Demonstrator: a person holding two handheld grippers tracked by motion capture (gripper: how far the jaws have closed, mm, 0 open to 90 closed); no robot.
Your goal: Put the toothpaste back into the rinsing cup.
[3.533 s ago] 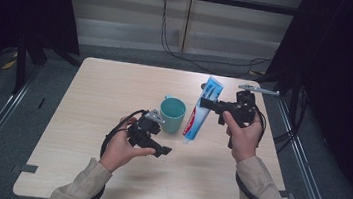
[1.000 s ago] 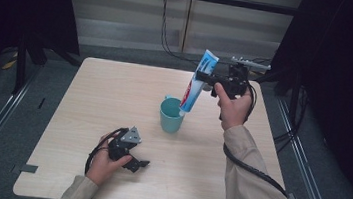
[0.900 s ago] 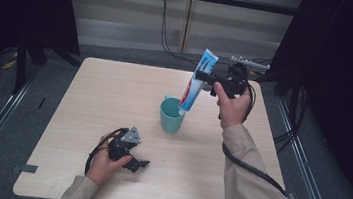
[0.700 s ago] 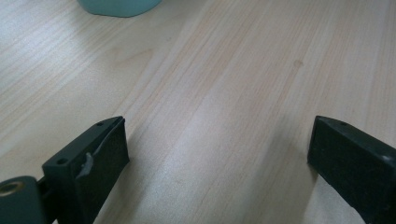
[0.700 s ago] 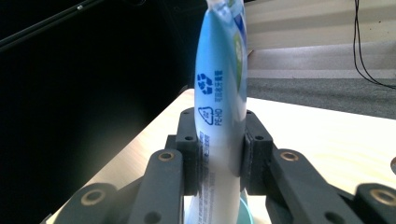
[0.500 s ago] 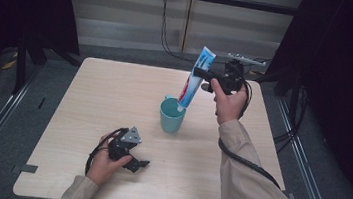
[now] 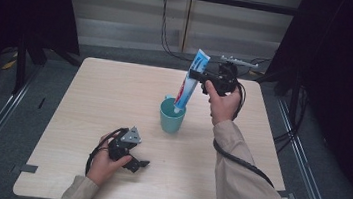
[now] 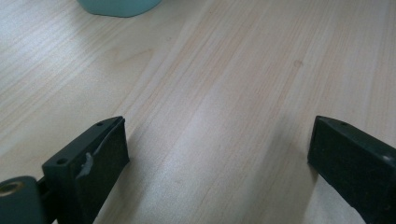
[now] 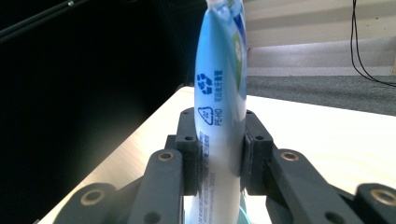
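Table [image 7: 89, 94] pale wood, dark curtains around. Right gripper [image 7: 198, 75] fingers clamp toothpaste tube [image 7: 190, 78]; left gripper [image 7: 141, 165] fingers spread.

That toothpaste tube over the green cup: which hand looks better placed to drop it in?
The right. The right gripper is shut on the toothpaste tube, whose lower end is at the mouth of the cup. The left gripper rests open on the table, well short of the cup.

cup [image 7: 171, 117] mid-table [image 7: 89, 94], tube [image 7: 189, 81] tip inside, left gripper [image 7: 138, 165] nearer
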